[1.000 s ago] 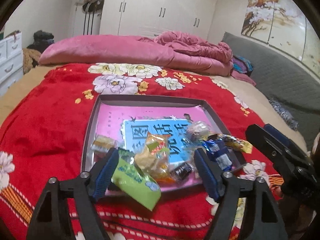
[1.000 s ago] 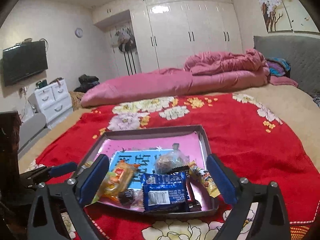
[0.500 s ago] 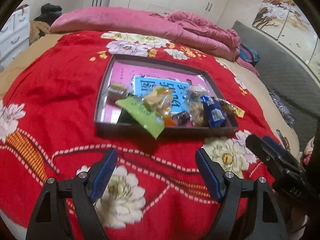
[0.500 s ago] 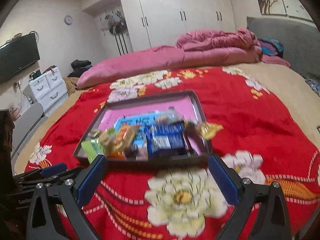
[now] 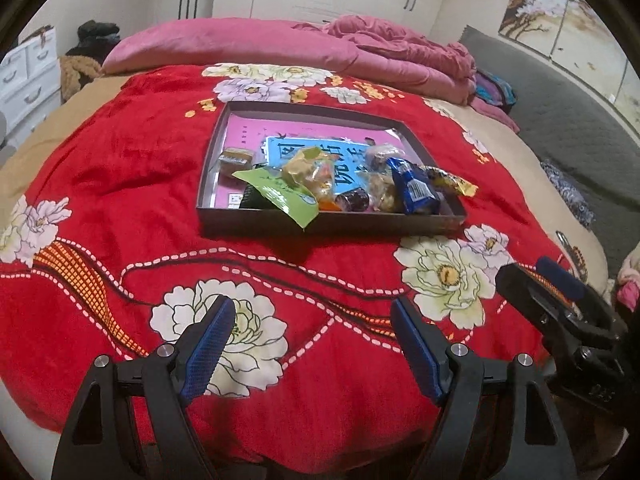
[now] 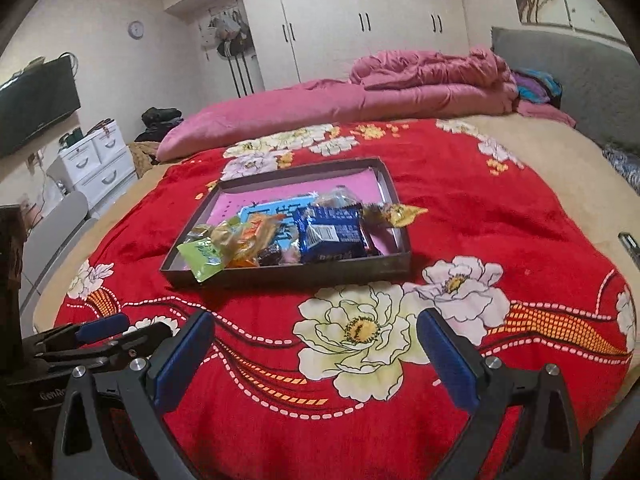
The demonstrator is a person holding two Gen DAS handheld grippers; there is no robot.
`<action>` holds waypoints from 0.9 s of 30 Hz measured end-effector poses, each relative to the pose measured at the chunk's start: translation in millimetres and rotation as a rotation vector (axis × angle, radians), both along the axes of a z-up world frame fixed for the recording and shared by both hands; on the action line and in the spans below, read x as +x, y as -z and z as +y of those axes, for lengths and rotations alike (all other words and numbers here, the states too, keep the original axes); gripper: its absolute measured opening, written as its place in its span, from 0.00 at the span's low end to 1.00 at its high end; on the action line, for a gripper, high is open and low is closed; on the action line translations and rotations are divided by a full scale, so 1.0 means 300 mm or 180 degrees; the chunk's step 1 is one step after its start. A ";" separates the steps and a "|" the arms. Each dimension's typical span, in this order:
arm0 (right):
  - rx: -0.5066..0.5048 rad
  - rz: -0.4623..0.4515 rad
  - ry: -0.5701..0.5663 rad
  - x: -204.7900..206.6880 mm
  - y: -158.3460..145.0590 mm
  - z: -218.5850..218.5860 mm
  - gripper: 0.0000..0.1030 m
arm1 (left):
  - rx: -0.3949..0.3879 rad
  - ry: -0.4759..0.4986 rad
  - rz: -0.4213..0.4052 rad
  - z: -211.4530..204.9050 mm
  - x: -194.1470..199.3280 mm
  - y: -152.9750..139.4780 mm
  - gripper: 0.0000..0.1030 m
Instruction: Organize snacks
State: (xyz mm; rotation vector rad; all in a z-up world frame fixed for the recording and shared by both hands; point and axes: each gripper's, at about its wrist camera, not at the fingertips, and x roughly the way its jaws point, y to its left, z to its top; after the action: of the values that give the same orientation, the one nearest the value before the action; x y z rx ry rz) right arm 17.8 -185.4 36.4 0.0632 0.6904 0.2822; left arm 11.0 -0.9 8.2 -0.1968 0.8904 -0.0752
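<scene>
Red floral bedding covers the bed from its near edge to the middle, and nothing lies between that edge and the snacks. Nearest the cameras, the left hand-held gripper hangs over the near edge with its blue pads wide apart and nothing between them; the right hand-held gripper stands the same way – jaws spread, empty. Each wrist view catches the other tool at its side: the right one at the right rim of the left view, the left one at the lower left of the right view.

Further in, at the middle of the bed, sits one shallow dark tray with a pink and blue printed sheet on its floor. Its near half holds a heap of wrapped snacks – a green packet drooping over the near wall, a blue packet toward the right, a yellow wrapper poking over the right wall. An exact count of the heap cannot be made.

Beyond the tray, a pink quilt lies along the far edge. Only the right view shows the wall television and clock.
</scene>
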 end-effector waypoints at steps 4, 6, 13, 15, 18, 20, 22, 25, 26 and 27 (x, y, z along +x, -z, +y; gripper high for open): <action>-0.0087 -0.0078 -0.0107 -0.016 -0.010 0.024 0.99 | 0.0059 0.0005 -0.0007 -0.002 -0.004 -0.001 0.79; -0.0136 -0.0084 -0.0144 -0.018 -0.009 0.038 0.99 | 0.0074 0.0000 -0.0005 -0.002 -0.006 -0.001 0.79; -0.0159 -0.0072 -0.0163 -0.013 -0.005 0.047 0.99 | 0.0087 0.0021 0.0001 -0.007 -0.004 0.000 0.79; -0.0152 -0.0054 -0.0150 -0.008 -0.001 0.044 0.99 | 0.0087 0.0030 -0.0001 -0.008 -0.003 -0.001 0.79; -0.0143 -0.0032 -0.0123 -0.003 0.004 0.038 0.99 | 0.0084 0.0030 0.0001 -0.008 -0.001 -0.001 0.79; -0.0142 -0.0015 -0.0111 0.001 0.007 0.036 0.99 | 0.0081 0.0025 0.0003 -0.007 -0.001 -0.001 0.79; -0.0142 -0.0007 -0.0103 0.004 0.010 0.033 0.99 | 0.0072 0.0021 0.0005 -0.007 -0.001 -0.001 0.79; -0.0144 0.0004 -0.0096 0.008 0.014 0.029 0.99 | 0.0073 0.0011 0.0009 -0.005 -0.002 -0.001 0.79; -0.0145 0.0007 -0.0095 0.008 0.015 0.028 0.99 | 0.0076 0.0006 0.0010 -0.005 -0.002 -0.001 0.79; -0.0144 0.0010 -0.0095 0.009 0.016 0.027 0.99 | 0.0076 0.0007 0.0010 -0.006 -0.001 -0.001 0.79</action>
State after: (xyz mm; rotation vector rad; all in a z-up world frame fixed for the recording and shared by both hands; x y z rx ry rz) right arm 20.4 -177.2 31.6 0.0103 0.7010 0.2950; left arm 10.8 -2.6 8.4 -0.1739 0.8944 -0.0662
